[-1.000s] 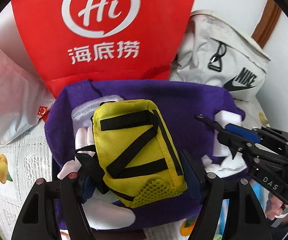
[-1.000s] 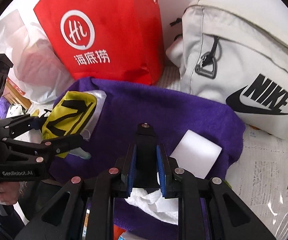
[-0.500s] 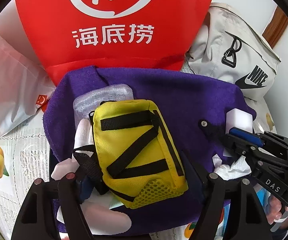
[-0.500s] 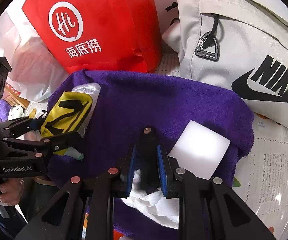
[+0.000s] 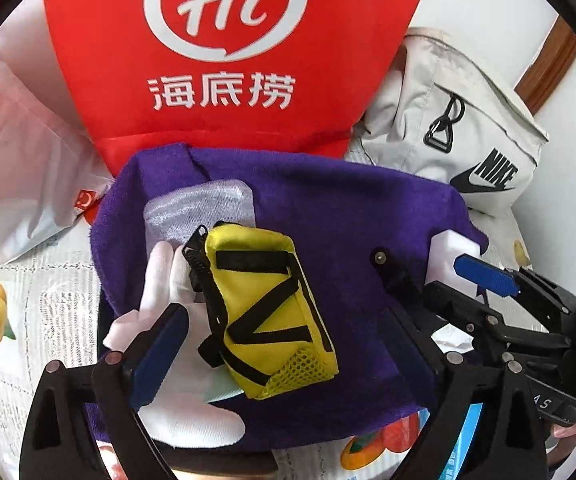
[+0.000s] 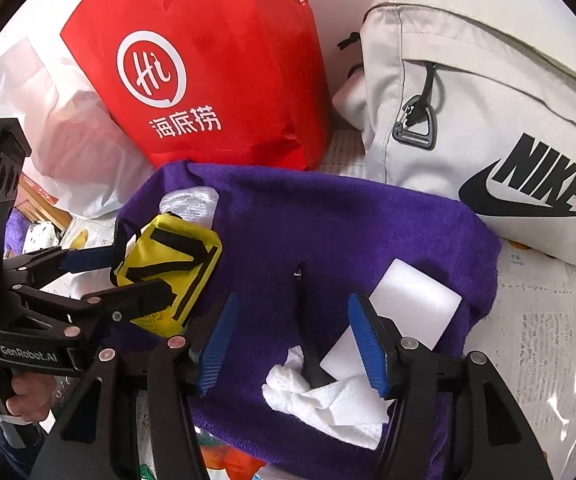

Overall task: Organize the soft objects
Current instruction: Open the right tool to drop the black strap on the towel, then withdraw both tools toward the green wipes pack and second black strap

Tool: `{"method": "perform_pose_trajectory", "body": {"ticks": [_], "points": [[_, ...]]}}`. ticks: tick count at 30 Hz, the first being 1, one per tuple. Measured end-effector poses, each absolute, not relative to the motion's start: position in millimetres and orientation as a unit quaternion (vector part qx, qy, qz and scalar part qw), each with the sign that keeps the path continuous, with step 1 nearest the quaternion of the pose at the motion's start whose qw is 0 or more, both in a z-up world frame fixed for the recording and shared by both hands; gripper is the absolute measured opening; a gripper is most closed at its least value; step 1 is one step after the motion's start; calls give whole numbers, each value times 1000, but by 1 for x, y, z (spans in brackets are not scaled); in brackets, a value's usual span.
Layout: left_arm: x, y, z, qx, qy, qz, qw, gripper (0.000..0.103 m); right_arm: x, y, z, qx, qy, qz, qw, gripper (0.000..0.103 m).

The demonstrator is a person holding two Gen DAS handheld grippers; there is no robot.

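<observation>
A yellow pouch [image 5: 267,312] with black straps lies tilted on a purple towel [image 5: 328,208], over white gloves [image 5: 163,276] and a silvery packet [image 5: 199,212]. My left gripper [image 5: 283,344] straddles the pouch; its jaws are opening and the pads stand clear of it. At the towel's right end are a white sponge block [image 6: 412,304] and crumpled tissue [image 6: 328,400]. My right gripper [image 6: 294,340] hangs over the tissue with its jaws opening and the blue pads pressing nothing. Between them a thin black bar [image 6: 306,320] reaches down to the tissue.
A red paper bag [image 5: 227,60] stands behind the towel, with a pale grey Nike bag [image 6: 488,120] to its right and a white plastic bag [image 5: 19,160] to its left. A fruit-printed cover [image 5: 7,320] lies underneath. A hand [image 6: 19,392] holds the left gripper.
The left jaws have spread and let go of the yellow pouch, which has tipped over to the right. The right jaws, shut a second ago, now stand apart over the tissue.
</observation>
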State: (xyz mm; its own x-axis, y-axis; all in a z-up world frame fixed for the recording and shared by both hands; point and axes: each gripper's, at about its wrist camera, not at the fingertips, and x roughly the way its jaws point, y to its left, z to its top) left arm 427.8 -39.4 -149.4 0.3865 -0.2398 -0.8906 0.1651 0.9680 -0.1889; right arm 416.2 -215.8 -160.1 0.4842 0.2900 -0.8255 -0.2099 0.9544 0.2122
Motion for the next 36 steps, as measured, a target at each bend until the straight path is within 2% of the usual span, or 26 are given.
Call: {"method": "perform_pose_trajectory", "body": {"ticks": [12,21,31,36], "points": [[409,-36,-127,-34,525,-123,841,97,398,-212,-134,27,469,140,872,58],[383,-33,-88,-24,488,-118,865,97,353,-226,-95,36,442,133,886,58],[302,-17,-50,-9,466,-105,878,95,275,-225,-84,49,435,139,888,58],[258,3,-53,-21,464,-92,881,95,234,-217,-88,57,432,148,888,58]]}}
